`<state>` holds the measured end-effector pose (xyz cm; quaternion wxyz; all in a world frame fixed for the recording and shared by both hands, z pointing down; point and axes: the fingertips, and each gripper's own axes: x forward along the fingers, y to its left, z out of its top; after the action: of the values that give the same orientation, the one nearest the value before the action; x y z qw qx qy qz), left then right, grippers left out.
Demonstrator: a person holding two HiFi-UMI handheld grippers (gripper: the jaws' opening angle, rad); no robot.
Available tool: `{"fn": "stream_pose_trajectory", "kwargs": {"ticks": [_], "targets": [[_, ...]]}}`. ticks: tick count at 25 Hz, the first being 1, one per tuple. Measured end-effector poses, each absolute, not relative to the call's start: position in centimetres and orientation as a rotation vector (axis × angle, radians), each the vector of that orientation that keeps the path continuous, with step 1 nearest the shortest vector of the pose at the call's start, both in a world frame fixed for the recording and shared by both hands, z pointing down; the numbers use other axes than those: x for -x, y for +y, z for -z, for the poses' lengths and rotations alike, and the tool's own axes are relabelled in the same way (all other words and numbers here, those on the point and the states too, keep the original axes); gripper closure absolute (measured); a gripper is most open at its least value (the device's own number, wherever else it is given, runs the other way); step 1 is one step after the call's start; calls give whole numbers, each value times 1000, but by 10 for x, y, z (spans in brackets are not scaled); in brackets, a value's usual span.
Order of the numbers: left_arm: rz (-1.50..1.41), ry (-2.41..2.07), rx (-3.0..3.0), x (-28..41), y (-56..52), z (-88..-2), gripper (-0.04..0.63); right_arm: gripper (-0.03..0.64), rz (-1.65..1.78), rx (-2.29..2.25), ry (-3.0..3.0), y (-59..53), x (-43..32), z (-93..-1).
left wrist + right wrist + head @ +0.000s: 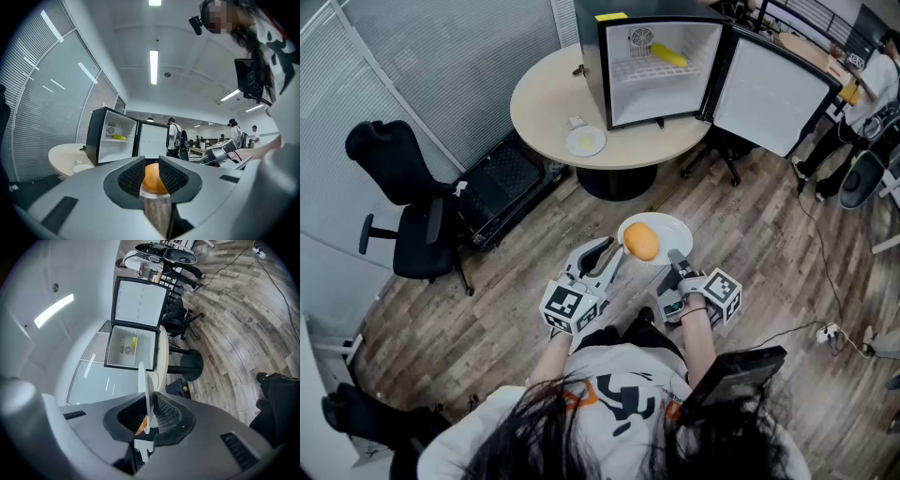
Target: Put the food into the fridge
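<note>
A round orange food item [642,242] lies on a white plate [667,228] held over the wood floor in front of me. My right gripper [677,266] is shut on the plate's near rim; in the right gripper view the plate [146,390] stands edge-on between the pads. My left gripper [617,253] reaches the plate's left rim. Its jaws stand slightly apart, and the orange item [153,180] shows through the gap, just beyond the pads. The small black fridge [661,70] stands on the round table [546,94], door [769,94] swung wide open.
A yellow item [668,54] lies on the fridge's shelf. A small plate [585,141] sits on the table beside the fridge. A black office chair [403,206] and a black case [506,183] are at the left. A cable and power strip [825,330] lie at the right.
</note>
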<state>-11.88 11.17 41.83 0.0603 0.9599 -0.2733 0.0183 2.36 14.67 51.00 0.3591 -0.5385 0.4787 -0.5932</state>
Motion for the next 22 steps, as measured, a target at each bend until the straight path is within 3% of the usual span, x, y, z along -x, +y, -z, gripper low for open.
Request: {"fn": "stream_pose_trajectory", "kwargs": {"ticks": [22], "targets": [[-80, -830, -2904, 74, 76, -417, 497, 578, 1520, 1397, 1228, 109, -71, -509]]}}
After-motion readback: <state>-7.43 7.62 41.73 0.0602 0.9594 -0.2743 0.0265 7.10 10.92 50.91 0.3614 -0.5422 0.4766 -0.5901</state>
